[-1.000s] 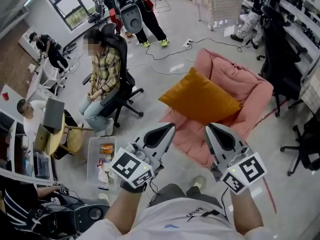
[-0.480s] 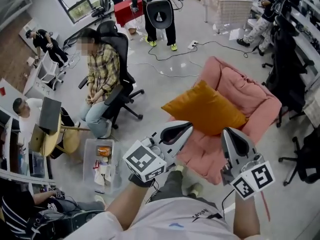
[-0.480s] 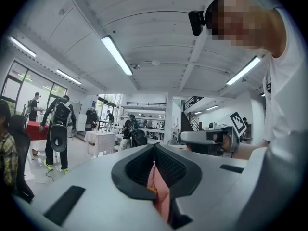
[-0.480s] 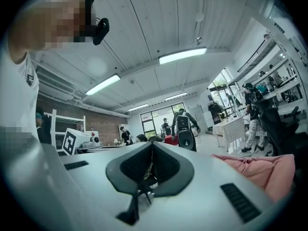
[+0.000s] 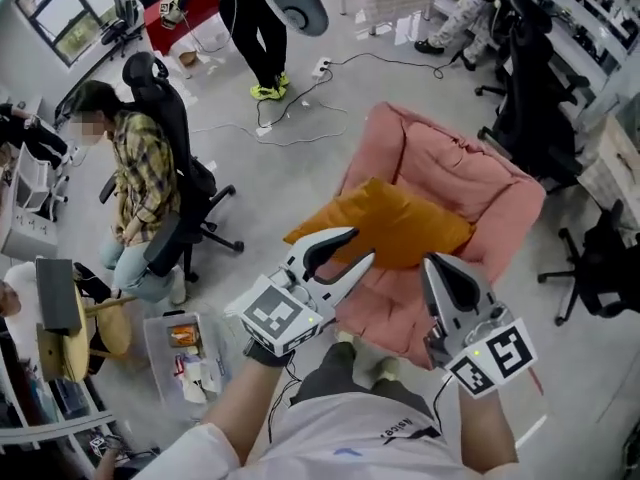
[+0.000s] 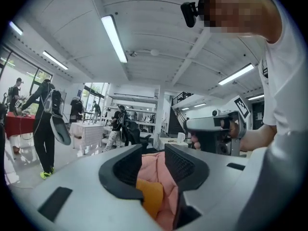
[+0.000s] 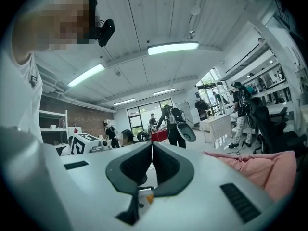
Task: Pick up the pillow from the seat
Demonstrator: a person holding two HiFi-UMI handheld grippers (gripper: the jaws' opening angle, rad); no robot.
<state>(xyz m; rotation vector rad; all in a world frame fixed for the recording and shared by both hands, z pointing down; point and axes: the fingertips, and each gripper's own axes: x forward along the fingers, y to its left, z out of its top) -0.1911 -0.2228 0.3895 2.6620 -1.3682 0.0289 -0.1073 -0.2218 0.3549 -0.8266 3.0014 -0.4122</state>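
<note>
Orange pillow [image 5: 400,223] plainest in head view

We find bare floor [image 5: 290,188] open before and left of the seat [image 5: 470,183]; its back and raised sides wall in the pillow [image 5: 400,223] from behind. A seated person [image 5: 140,178] is well apart, leftward.

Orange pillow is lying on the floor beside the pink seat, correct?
Not quite. The orange pillow is lying on the pink seat itself, not down beside it. The head view shows it resting across the seat cushion.
</note>
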